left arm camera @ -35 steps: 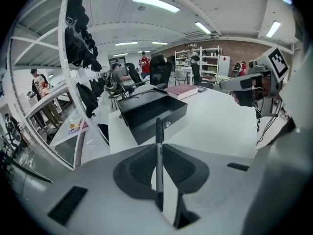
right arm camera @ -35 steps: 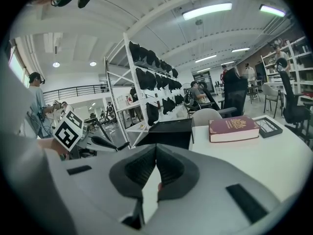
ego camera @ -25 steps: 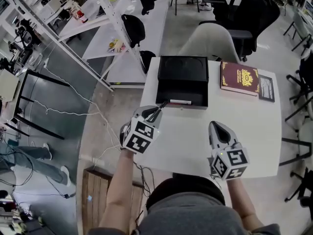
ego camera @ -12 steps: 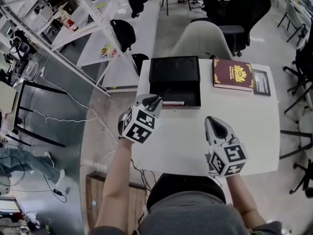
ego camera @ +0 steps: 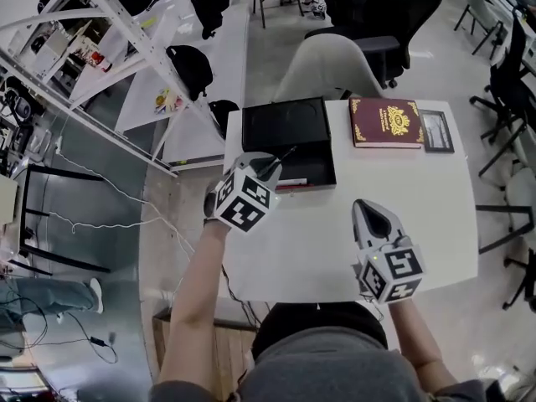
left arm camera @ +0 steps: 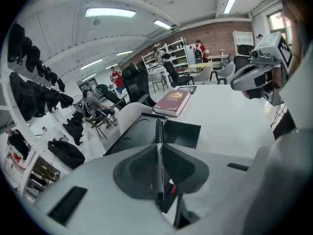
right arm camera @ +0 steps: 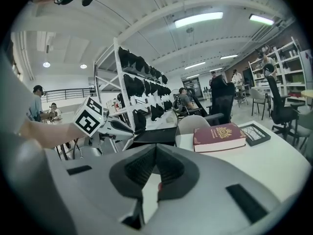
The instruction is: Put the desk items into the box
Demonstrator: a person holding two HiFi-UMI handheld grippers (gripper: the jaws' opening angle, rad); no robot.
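Black box [ego camera: 285,124], maroon gold-crested book [ego camera: 386,122], white table [ego camera: 419,216]

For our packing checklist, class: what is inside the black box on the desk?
Inside the black box lies one marker against its near wall. The left claw, gripping a pen, covers the box's left part, so anything there is unseen.

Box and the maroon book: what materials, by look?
Box: probably rigid cardboard or thin board with a matte black finish; flat hinged lid, slight sheen. Maroon book: hardcover, leatherette or cloth by look, with a gold-stamped emblem and border; the exact covering is unclear.
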